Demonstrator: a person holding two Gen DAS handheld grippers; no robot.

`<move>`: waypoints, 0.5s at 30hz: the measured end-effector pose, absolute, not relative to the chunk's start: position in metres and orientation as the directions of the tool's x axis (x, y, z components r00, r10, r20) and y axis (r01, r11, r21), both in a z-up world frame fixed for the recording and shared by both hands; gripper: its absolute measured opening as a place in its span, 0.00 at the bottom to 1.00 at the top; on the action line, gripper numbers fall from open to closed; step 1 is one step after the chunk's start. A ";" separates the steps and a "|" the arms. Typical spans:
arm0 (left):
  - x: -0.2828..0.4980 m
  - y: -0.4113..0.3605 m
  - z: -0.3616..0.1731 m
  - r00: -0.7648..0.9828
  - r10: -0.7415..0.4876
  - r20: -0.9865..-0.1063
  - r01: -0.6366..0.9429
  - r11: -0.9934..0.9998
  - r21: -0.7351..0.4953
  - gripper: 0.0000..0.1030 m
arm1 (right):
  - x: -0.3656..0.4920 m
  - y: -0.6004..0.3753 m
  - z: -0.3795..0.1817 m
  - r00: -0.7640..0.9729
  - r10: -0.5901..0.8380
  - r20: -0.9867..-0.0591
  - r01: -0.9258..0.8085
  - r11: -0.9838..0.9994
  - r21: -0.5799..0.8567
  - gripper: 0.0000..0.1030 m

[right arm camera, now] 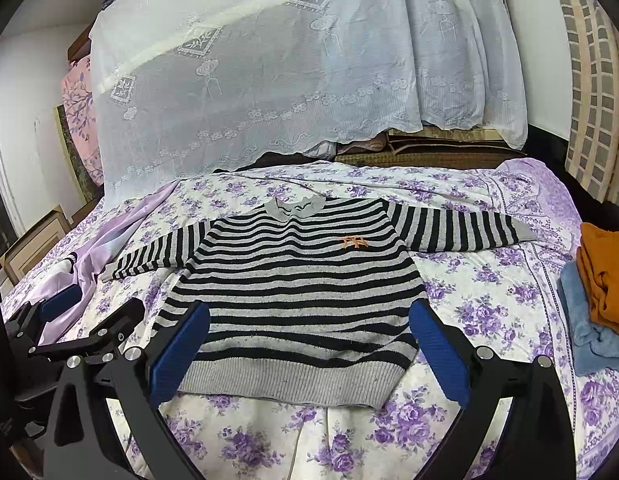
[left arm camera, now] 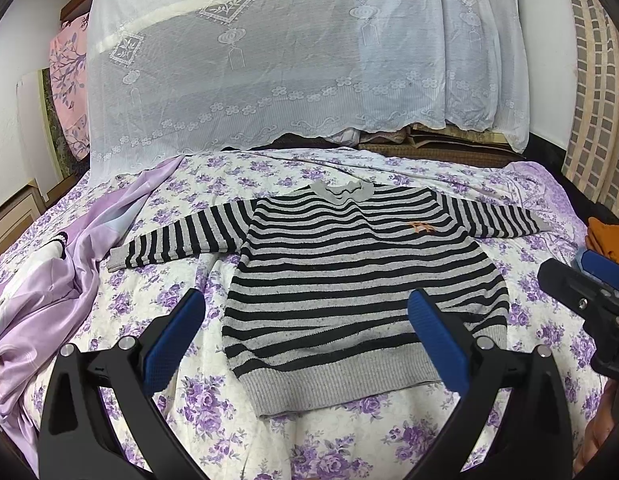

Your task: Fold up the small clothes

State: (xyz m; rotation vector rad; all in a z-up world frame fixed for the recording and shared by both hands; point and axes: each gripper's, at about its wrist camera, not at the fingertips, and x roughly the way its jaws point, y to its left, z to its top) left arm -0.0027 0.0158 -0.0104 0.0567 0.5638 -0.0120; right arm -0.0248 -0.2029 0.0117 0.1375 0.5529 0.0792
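While your left gripper (left arm camera: 307, 344) and right gripper (right arm camera: 309, 350) stand wide apart, both are empty.
Ahead of their fingers, the black-and-grey striped knitted sweater (left arm camera: 349, 280) lies flat.

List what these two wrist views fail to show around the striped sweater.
- Striped sweater: the hem corners sit behind the blue pads of the left gripper in the left wrist view.
- Folded pile: cut off by the right edge in the right wrist view.
- Orange emblem: too small to read.
- What lies under the lace cover: hidden by it.
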 end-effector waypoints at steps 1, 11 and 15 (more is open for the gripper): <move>-0.003 0.016 -0.010 0.845 0.003 -0.535 0.027 0.998 0.049 0.96 | -0.025 -0.202 0.012 0.849 0.112 -0.517 -0.038 0.988 0.151 0.97; -0.004 0.018 -0.010 0.843 0.003 -0.537 0.027 0.999 0.047 0.96 | -0.025 -0.202 0.012 0.848 0.111 -0.518 -0.037 0.988 0.151 0.97; -0.003 0.017 -0.010 0.843 0.002 -0.538 0.027 0.999 0.047 0.96 | -0.025 -0.204 0.012 0.848 0.111 -0.518 -0.037 0.988 0.151 0.97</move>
